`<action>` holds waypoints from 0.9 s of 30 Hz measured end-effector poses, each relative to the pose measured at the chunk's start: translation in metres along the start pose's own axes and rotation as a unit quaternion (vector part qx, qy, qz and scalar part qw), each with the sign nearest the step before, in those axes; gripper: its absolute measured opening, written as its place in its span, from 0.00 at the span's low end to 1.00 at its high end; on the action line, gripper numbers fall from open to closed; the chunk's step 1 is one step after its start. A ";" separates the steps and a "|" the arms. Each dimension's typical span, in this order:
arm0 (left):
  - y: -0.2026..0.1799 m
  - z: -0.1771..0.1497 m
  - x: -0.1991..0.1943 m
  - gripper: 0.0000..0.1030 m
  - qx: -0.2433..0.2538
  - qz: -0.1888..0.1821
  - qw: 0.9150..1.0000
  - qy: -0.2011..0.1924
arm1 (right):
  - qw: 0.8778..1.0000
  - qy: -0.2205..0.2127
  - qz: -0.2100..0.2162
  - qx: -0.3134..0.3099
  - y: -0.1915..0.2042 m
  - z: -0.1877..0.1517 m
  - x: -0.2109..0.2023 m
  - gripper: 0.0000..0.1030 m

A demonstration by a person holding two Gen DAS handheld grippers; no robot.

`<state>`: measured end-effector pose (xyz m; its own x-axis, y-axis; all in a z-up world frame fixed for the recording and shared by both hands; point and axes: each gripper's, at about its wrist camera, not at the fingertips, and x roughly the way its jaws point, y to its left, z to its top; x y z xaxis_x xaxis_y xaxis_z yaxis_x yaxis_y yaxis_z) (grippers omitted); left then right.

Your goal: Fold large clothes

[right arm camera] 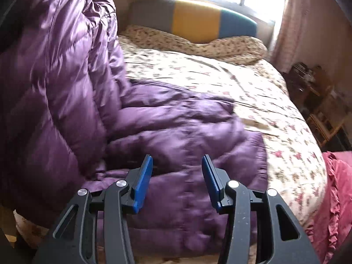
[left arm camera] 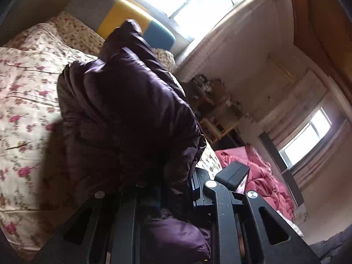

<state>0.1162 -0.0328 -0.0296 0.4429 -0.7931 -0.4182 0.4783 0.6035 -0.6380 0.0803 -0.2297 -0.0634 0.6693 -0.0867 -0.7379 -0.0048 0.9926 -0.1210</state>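
The task's thing is a large quilted purple down coat [right arm camera: 171, 127], glossy and puffy, stitched in broad padded channels. In the right wrist view its lower part lies spread flat across the centre and lower middle of the frame on the floral bed cover, while another part rises in a tall, bunched fold filling the left and upper left of the frame, creased and gathered at the top. In the left wrist view the coat [left arm camera: 123, 114] looks much darker, almost black-purple, hanging as a thick lifted mass from the upper middle down to the bottom centre of the frame, in shadow.
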 end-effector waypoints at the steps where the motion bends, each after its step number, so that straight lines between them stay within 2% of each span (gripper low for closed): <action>1: -0.001 0.001 0.006 0.18 0.002 0.000 1.000 0.004 | 1.000 0.002 -0.007 0.005 -0.007 0.000 0.000 0.48; 10: -0.019 0.001 0.079 0.18 0.016 0.015 0.998 0.058 | 0.997 0.019 -0.070 0.032 -0.062 -0.010 -0.002 0.54; 20: -0.032 -0.015 0.162 0.18 0.045 0.043 0.992 0.112 | 0.987 0.036 -0.157 0.005 -0.125 -0.019 -0.001 0.64; 27: -0.034 -0.028 0.212 0.19 0.070 0.052 0.985 0.150 | 0.982 0.057 -0.177 0.024 -0.163 -0.027 0.014 0.65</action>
<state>0.1719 -0.2239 -0.1146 0.2616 -0.7024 -0.6620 0.5515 0.6716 -0.4947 0.0707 -0.3955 -0.0717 0.5350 -0.4330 -0.7254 0.2506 0.9014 -0.3532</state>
